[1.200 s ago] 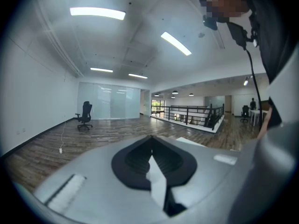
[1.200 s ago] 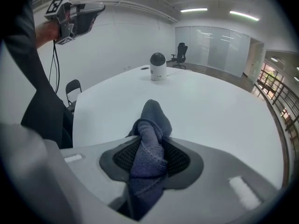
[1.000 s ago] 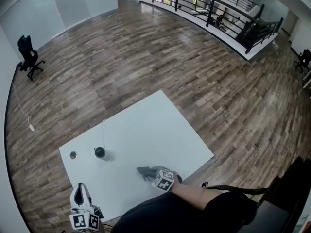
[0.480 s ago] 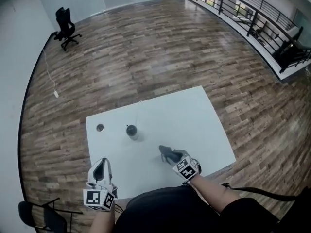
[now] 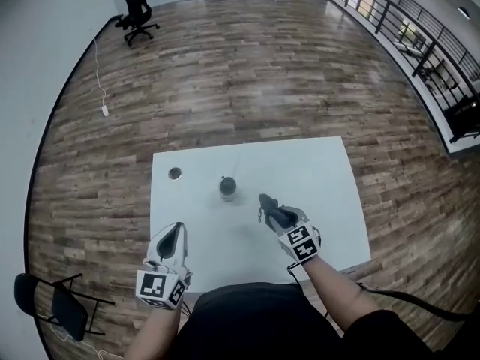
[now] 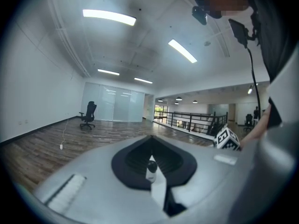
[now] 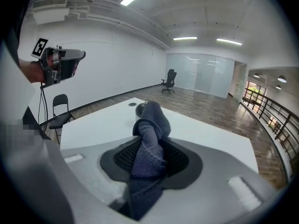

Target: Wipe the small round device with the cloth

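Observation:
The small round device [image 5: 228,188], dark on top with a pale body, stands on the white table [image 5: 315,178] left of centre. My right gripper [image 5: 276,214] hangs above the table just right of the device, shut on a dark blue-grey cloth [image 5: 264,200]. In the right gripper view the cloth [image 7: 149,129] bulges up out of the jaws of the right gripper [image 7: 150,143] and partly hides the device [image 7: 140,108] behind it. My left gripper [image 5: 175,232] is at the table's near left, shut and holding nothing. In the left gripper view the left gripper [image 6: 150,141] points at the device [image 6: 151,168].
A small round disc [image 5: 175,174] lies on the table left of the device. A folding chair [image 5: 52,302] stands by the near left corner. An office chair [image 5: 137,6] and a cable [image 5: 103,109] are on the wooden floor far off. A railing [image 5: 420,43] runs at right.
My right gripper has lifted off the table with the cloth and moved towards the device. The left gripper has stayed at the near left edge. The head view has swung round.

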A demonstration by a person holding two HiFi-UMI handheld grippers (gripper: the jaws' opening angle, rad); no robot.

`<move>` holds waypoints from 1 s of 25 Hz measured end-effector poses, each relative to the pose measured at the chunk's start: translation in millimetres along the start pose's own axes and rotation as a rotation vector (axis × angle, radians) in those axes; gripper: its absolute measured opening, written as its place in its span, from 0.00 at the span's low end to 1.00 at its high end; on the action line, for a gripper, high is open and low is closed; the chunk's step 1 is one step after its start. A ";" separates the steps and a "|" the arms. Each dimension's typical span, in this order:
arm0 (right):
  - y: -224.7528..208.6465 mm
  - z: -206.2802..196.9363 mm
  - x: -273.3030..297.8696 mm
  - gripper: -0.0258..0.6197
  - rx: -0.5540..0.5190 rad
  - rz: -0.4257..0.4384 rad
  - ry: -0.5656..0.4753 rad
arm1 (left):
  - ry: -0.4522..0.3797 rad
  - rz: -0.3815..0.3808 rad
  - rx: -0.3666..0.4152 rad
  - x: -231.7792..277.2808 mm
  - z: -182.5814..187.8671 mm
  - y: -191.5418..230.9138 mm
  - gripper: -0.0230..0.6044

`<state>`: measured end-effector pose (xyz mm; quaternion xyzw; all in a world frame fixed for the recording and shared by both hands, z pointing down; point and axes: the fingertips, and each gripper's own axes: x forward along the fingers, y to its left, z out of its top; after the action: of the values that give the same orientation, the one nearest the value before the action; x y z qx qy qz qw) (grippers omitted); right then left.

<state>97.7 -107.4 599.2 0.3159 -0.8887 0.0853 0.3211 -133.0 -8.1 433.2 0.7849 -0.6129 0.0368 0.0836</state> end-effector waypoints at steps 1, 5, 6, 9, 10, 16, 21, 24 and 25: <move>-0.6 5.9 0.1 0.23 -0.007 0.001 -0.009 | -0.002 0.003 -0.004 -0.1 -1.9 0.5 0.04; -3.6 30.3 2.6 0.23 -0.029 0.006 -0.040 | 0.000 0.009 -0.018 2.5 -9.0 2.8 0.04; -4.4 37.0 3.3 0.23 -0.033 0.007 -0.046 | 0.002 0.010 -0.021 3.2 -9.8 3.4 0.04; -5.4 55.7 6.8 0.23 -0.049 0.011 -0.060 | 0.007 0.011 -0.028 4.2 -11.5 6.5 0.04; -5.8 60.9 8.5 0.23 -0.056 0.012 -0.062 | 0.009 0.014 -0.033 4.0 -12.5 8.0 0.04; -16.0 82.0 22.6 0.23 -0.081 0.011 -0.061 | 0.022 0.041 -0.064 0.7 -19.7 19.2 0.04; -12.4 93.9 42.2 0.23 -0.097 0.026 -0.052 | 0.038 0.064 -0.079 -8.0 -28.9 30.1 0.04; -9.4 99.6 51.3 0.23 -0.103 0.039 -0.047 | 0.042 0.072 -0.088 -9.1 -31.7 33.5 0.04; -8.7 101.2 54.6 0.23 -0.105 0.043 -0.045 | 0.042 0.076 -0.090 -8.8 -31.5 35.8 0.04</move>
<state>18.3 -177.8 553.9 0.2814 -0.9056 0.0384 0.3150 -168.5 -2.6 465.9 0.7556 -0.6413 0.0286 0.1304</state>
